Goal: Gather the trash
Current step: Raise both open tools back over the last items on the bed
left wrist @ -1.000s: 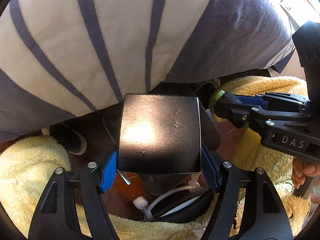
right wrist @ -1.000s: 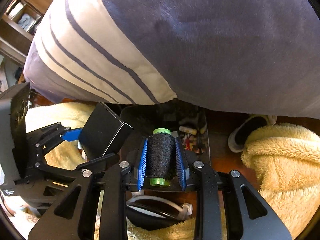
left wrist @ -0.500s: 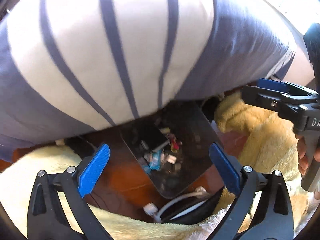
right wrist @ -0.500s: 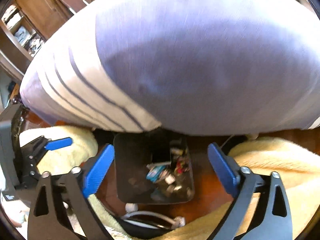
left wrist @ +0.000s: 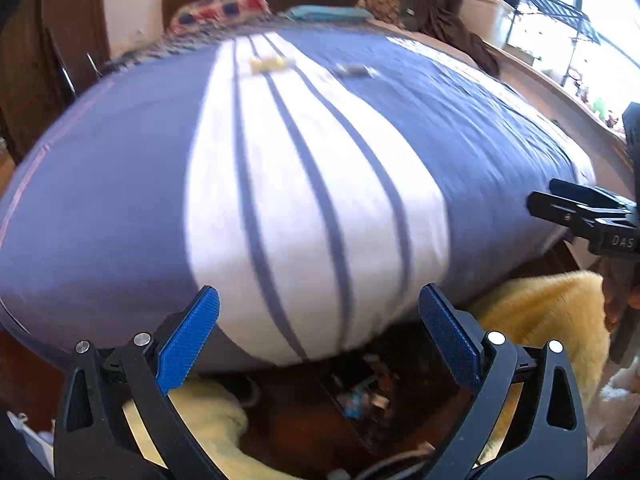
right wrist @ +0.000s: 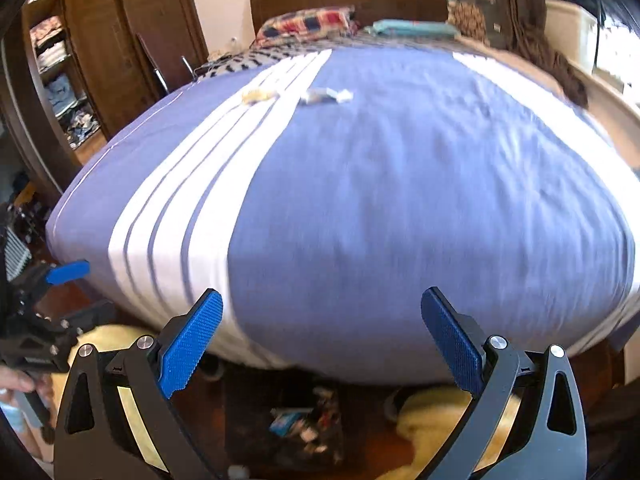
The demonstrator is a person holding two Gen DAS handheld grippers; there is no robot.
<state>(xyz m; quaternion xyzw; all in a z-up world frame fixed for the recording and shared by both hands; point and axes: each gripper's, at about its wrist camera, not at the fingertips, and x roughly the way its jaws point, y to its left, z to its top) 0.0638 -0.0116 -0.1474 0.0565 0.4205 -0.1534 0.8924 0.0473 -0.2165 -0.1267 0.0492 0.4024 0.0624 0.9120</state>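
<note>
Left gripper (left wrist: 319,342): fingers spread wide, nothing between.
Right gripper (right wrist: 322,342): likewise spread, empty.
Trash bin (right wrist: 308,428): on floor below near bed (right wrist: 400,200) edge, holding scraps.
Yellow wrapper (right wrist: 258,95), pale wrapper (right wrist: 326,96): far up bed, well apart from fingers.
Advised: long reach, one wrapper per gripper, pinched flat without gathering cover.

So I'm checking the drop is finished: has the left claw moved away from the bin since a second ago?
Yes. The left claw has risen and tilted up; the trash bin now sits low, the bed filling the view.
</note>
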